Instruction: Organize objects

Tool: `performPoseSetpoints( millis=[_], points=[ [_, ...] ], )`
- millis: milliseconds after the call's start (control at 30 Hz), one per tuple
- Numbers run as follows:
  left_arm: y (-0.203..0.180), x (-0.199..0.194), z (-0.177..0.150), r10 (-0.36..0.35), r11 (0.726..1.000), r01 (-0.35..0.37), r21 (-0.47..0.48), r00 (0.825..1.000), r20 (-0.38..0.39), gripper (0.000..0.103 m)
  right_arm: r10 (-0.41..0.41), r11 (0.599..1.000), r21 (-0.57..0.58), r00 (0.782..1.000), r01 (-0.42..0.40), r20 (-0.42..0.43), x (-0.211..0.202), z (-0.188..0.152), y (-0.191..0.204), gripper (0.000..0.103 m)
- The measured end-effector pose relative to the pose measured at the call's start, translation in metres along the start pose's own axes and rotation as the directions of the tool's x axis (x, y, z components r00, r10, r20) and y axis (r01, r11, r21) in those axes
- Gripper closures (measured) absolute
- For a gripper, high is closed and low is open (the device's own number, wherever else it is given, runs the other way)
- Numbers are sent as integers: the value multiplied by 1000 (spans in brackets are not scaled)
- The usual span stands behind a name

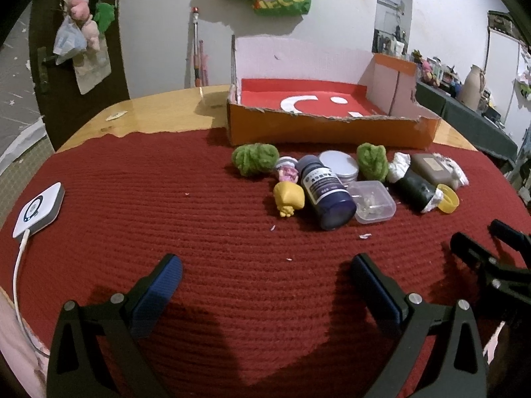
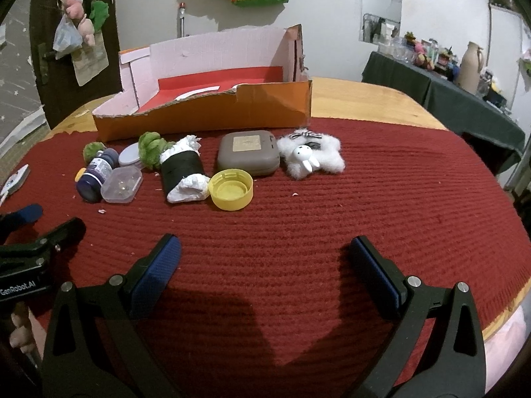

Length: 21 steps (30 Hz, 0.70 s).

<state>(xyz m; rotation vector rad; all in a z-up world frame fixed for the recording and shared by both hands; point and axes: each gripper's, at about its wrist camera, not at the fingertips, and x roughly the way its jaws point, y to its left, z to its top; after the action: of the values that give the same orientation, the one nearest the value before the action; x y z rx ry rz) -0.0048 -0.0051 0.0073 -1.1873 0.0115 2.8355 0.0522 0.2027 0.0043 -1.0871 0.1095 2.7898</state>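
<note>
Both sets of jaws gape wide and empty: left gripper and right gripper hover over the red mat. The clutter sits just before the empty box; best start at an outer piece, the yellow cap.

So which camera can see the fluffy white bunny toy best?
The right wrist view. There the bunny toy lies in full sight on the red mat, beside the grey case. In the left wrist view, only a white fluffy edge peeks out behind that case.
</note>
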Motion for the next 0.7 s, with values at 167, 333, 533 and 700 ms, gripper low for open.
performPoseSetpoints(
  millis=[167, 333, 533, 700],
  points=[
    [8, 3, 11, -55, 998, 54, -20, 998, -41, 0, 2, 1000, 22, 1000, -2, 7, -3, 13, -9, 0],
    [20, 7, 28, -118, 992, 114, -55, 990, -79, 0, -28, 1000, 10, 999, 27, 26, -4, 33, -18, 0],
    [32, 12, 45, -139, 990, 135, -52, 985, -100, 0, -28, 1000, 14, 1000, 28, -2, 7, 56, -34, 0],
    [43, 17, 59, -142, 989, 138, -46, 985, -99, 0, -43, 999, -1, 998, 43, -48, 22, 66, -46, 0]
  ],
)
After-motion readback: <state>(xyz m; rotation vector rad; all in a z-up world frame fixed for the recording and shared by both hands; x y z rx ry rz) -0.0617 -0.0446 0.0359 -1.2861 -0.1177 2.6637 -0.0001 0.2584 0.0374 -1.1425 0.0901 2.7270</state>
